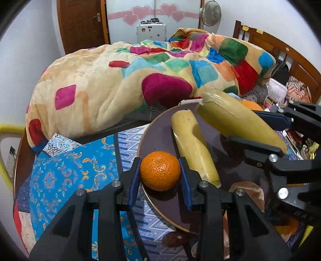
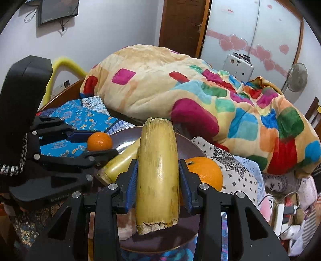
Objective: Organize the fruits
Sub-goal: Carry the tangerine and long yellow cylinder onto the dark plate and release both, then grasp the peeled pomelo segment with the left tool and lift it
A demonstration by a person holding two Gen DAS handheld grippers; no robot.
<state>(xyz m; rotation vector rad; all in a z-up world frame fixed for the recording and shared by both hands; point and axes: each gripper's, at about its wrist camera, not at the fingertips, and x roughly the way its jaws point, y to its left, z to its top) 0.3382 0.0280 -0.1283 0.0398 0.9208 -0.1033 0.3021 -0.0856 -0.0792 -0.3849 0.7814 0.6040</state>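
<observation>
My left gripper [image 1: 160, 174] is shut on a small orange [image 1: 160, 173] at the near rim of a dark round plate [image 1: 160, 138]; it also shows in the right wrist view [image 2: 99, 141]. A yellow cut stalk piece [image 1: 193, 146] lies on the plate. My right gripper [image 2: 158, 176] is shut on a second yellow stalk piece [image 2: 158, 170], held just above the plate [image 2: 124, 138]; this piece shows in the left wrist view [image 1: 236, 118]. A larger orange [image 2: 206, 172] sits right of the plate, on the cloth.
A colourful patchwork blanket [image 1: 140, 76] is heaped behind the plate. Blue patterned cloth [image 1: 66, 172] covers the surface to the left. A wooden headboard [image 1: 284, 52] and clutter [image 2: 284, 204] lie to the right. A door [image 1: 82, 24] and a fan [image 1: 210, 13] stand behind.
</observation>
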